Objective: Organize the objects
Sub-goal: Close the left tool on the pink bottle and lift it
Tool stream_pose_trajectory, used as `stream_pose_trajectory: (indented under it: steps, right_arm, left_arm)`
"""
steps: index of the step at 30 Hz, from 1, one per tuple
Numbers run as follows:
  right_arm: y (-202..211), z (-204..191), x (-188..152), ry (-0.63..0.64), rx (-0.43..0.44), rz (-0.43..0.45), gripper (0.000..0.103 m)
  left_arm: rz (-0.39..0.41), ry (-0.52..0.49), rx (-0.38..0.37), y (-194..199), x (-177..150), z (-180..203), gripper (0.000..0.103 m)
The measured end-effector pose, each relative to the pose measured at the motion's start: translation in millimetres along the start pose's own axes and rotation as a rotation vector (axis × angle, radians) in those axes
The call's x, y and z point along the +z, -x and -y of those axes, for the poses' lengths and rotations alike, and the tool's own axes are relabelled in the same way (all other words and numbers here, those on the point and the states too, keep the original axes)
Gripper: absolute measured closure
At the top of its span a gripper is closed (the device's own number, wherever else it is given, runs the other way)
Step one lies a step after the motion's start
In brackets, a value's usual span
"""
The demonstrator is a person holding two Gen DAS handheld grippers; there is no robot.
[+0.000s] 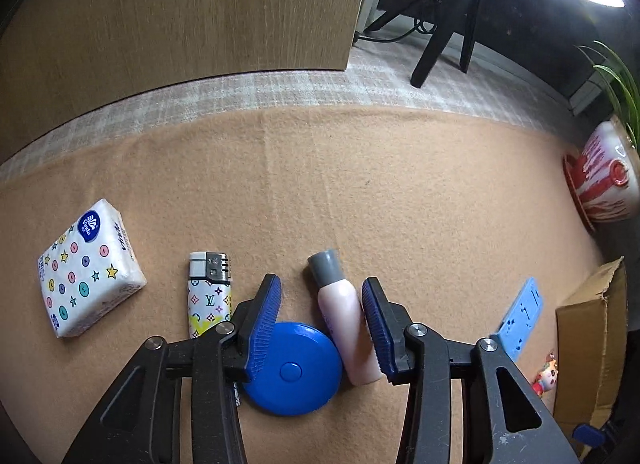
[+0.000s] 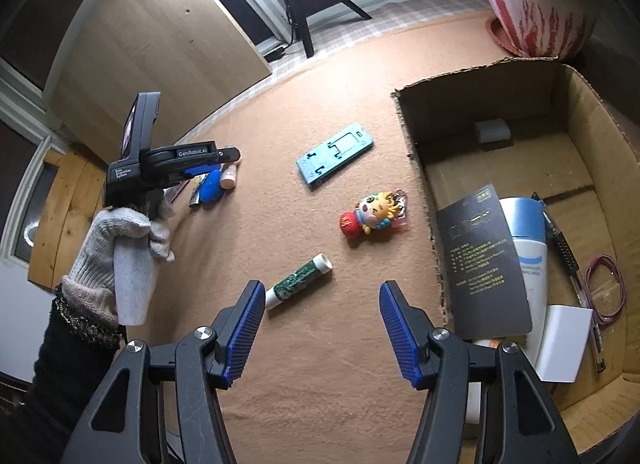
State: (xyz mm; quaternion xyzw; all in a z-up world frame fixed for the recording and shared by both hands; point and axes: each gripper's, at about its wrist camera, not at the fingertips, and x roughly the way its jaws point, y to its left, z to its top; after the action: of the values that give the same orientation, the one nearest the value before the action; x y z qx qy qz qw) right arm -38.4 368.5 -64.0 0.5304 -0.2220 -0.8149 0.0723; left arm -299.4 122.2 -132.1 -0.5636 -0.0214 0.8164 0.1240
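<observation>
My left gripper hangs open over two things lying on the tan felt mat: a pink bottle with a grey cap close to its right finger, and a round blue tape measure partly under its left finger. In the right wrist view the left gripper is at the far left, held by a gloved hand. My right gripper is open with nothing between its fingers. A green-and-white tube lies just beyond its left fingertip. A cardboard box stands open to its right.
A tissue pack and a patterned lighter lie left of the left gripper. A light-blue phone stand and a doll keychain lie mid-mat. The box holds a dark card, a white-blue bottle, a pen and more. A plant pot stands behind it.
</observation>
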Motion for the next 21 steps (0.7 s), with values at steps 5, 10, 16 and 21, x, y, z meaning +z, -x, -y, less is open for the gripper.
stream_pose_trajectory:
  steps: [5, 10, 16, 21]
  right_arm:
    - [-2, -3, -1, 0.014, 0.001, -0.010, 0.047]
    - [-4, -9, 0, 0.027, 0.006, -0.009, 0.047]
    - [-9, -20, 1, 0.052, 0.023, -0.015, 0.047]
    - [-16, -31, 1, 0.079, 0.036, -0.026, 0.047]
  left_arm:
    - [0.009, 0.008, -0.017, 5, -10, -4, 0.075]
    - [0.008, 0.019, -0.056, 13, -34, -7, 0.082]
    - [0.025, 0.062, -0.117, 27, -70, -16, 0.082]
    - [0.033, 0.093, -0.167, 42, -108, -21, 0.082]
